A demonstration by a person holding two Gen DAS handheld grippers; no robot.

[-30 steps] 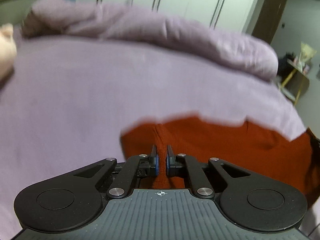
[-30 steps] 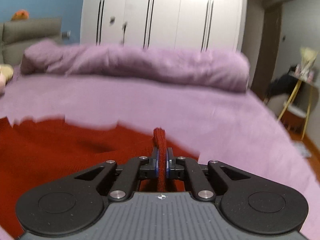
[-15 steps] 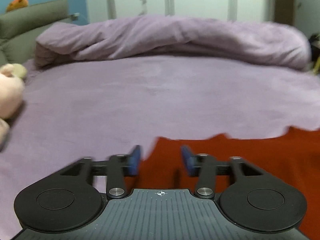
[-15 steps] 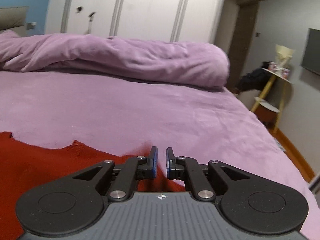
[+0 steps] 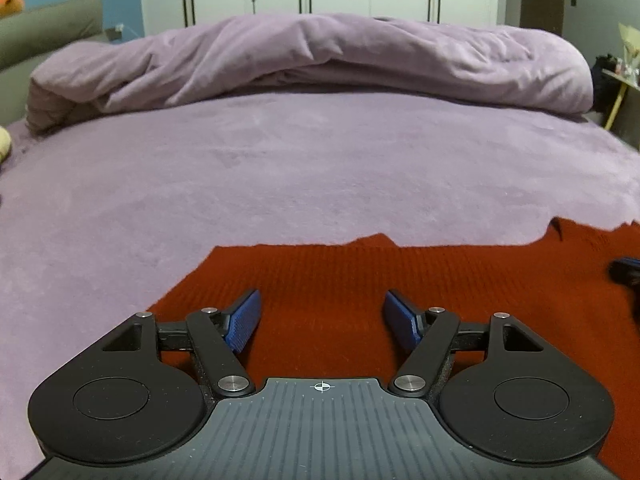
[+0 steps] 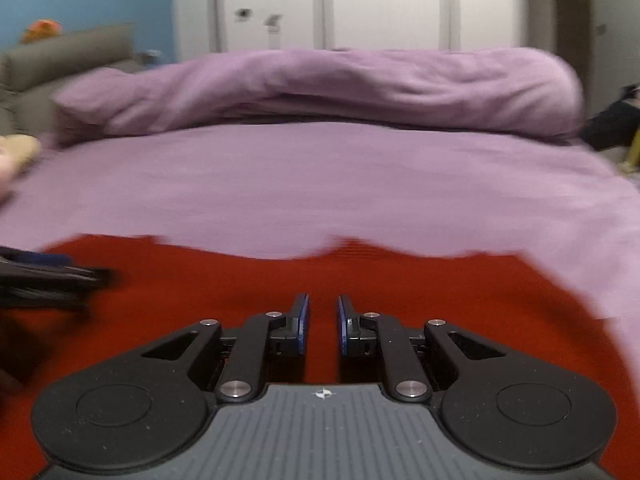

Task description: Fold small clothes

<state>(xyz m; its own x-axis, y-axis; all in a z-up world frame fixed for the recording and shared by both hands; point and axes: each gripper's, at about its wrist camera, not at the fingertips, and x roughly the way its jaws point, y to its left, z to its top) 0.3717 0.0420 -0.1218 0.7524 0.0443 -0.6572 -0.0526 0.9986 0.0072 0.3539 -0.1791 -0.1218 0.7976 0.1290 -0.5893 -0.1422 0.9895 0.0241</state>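
Left wrist view: left tongs (image 5: 322, 318) spread wide over the red garment (image 5: 400, 280) on the bed (image 5: 280, 168); right tongs (image 6: 322, 320) slightly apart, empty

You get no readable text, label, brand or number in either view. The only mark is a small white crosshair sign on the ribbed grey body of the left gripper (image 5: 321, 320), and the same one, blurred, on the right gripper (image 6: 322, 326).
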